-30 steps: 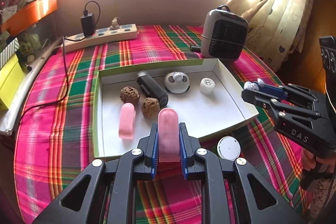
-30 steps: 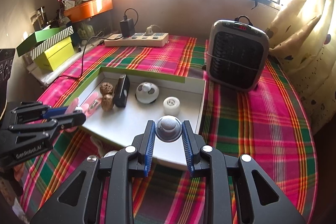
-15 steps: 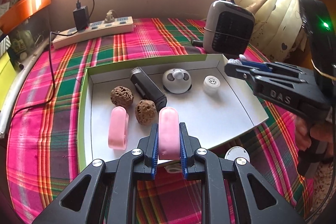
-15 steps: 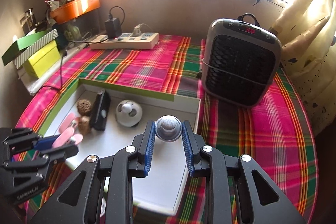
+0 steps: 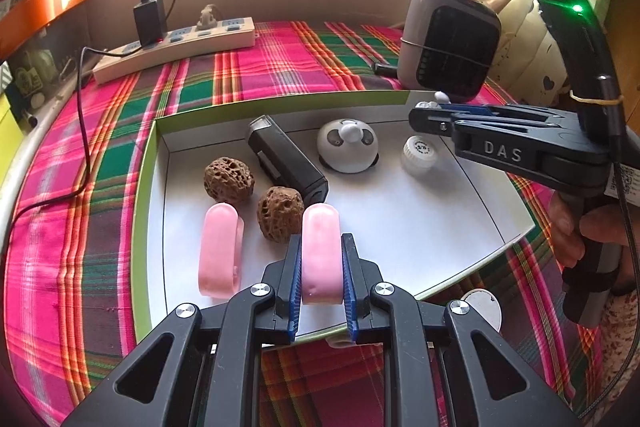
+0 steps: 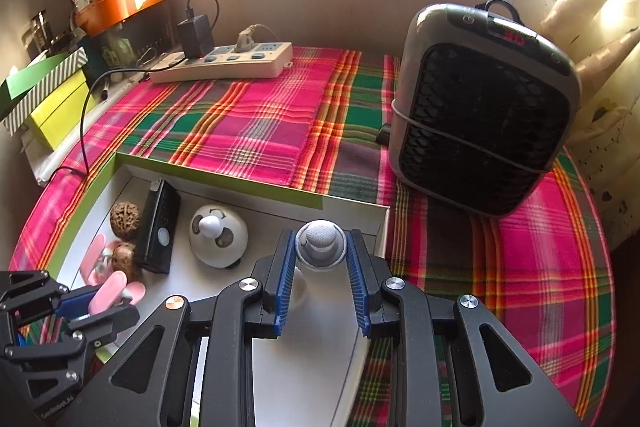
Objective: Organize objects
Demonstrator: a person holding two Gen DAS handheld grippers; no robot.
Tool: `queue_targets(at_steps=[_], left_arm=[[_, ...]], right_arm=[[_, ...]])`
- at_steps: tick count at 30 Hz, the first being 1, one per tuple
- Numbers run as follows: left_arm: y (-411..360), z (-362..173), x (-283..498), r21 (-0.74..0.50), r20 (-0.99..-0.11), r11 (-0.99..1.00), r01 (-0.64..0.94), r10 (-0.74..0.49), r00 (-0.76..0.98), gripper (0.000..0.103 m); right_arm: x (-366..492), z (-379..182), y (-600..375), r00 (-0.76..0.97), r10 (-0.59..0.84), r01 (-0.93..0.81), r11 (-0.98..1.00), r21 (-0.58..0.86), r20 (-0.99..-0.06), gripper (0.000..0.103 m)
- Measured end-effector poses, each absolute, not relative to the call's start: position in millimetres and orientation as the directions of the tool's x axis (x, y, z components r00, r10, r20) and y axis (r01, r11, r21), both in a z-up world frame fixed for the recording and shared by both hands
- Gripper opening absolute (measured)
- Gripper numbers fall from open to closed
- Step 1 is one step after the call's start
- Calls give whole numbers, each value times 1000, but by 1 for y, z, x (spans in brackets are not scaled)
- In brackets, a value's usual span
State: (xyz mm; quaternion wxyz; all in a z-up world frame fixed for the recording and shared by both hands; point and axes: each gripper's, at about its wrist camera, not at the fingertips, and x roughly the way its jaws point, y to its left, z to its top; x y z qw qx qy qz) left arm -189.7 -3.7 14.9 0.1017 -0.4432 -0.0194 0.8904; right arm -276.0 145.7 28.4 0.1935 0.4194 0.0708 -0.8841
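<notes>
Both tongs moved over tray (image 5: pixel 149 187), left tongs (image 5: pixel 321 259) clamping pink clip (image 5: pixel 320 247), right tongs (image 6: pixel 321 255) clamping grey knob (image 6: pixel 320 243).

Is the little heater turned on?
Looks on. The heater shows red lit digits on its top panel; they are too blurred to read.

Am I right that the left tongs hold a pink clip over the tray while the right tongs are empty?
Not quite. The right tongs are shut on a small grey-white knob, as the right wrist view shows. The left tongs do hold a pink clip over the tray.
</notes>
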Motion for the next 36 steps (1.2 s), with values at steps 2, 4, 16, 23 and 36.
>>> queue_targets(at_steps=[2,4,16,23,36], left_arm=[[-4,15,-190,-131,-785,-978,-164,203,-586,16],[-5,15,-192,-133,-785,-978,-161,204,-585,16],[-10,12,-195,-136,-789,-980,-142,194,-583,16],[-11,13,-195,-145,-791,-980,-138,199,-579,16],[-13,12,-197,-150,-798,-980,-129,197,-569,17]], right_arm=[[-279,26,145,-562,-289,398,-916,52,-775,27],[-282,24,143,-558,-287,396,-917,54,-779,27],[-286,19,136,-540,-290,402,-914,61,-790,27],[-286,17,133,-529,-292,406,-912,65,-797,27],[-287,16,131,-522,-286,407,-911,60,-803,27]])
